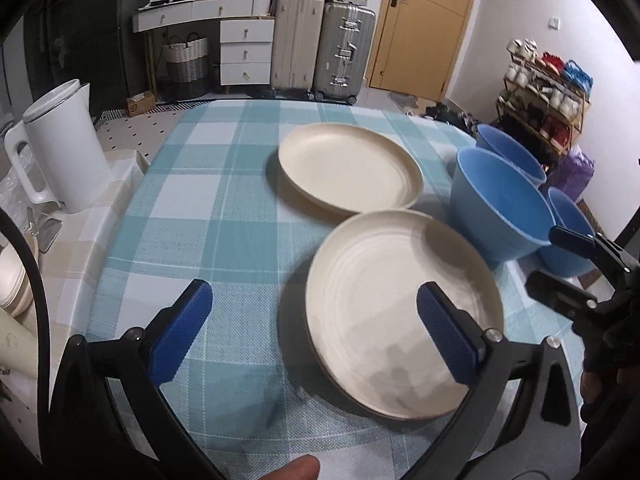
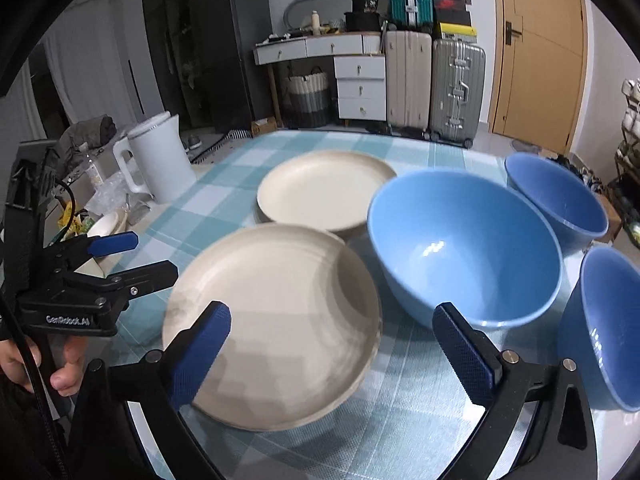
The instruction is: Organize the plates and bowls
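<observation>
Two cream plates lie on the checked tablecloth [image 1: 200, 184]: a near plate [image 1: 400, 312] [image 2: 272, 320] and a far plate [image 1: 350, 168] [image 2: 324, 192] just behind it. To their right stand three blue bowls: a big one [image 1: 500, 204] [image 2: 464, 248], one behind it [image 1: 512, 152] [image 2: 556, 196] and one at the right edge [image 1: 568, 236] [image 2: 608, 328]. My left gripper [image 1: 316, 332] [image 2: 136, 260] is open over the near plate's left rim, holding nothing. My right gripper [image 2: 332, 356] [image 1: 560, 268] is open between the near plate and the big bowl, also holding nothing.
A white kettle [image 1: 64, 148] [image 2: 160, 160] stands off the cloth at the left. Several cream dishes [image 1: 12, 280] are stacked at the far left. Beyond the table's far edge are suitcases [image 1: 320, 48], drawers and a door. A shelf rack [image 1: 540, 96] is at the right.
</observation>
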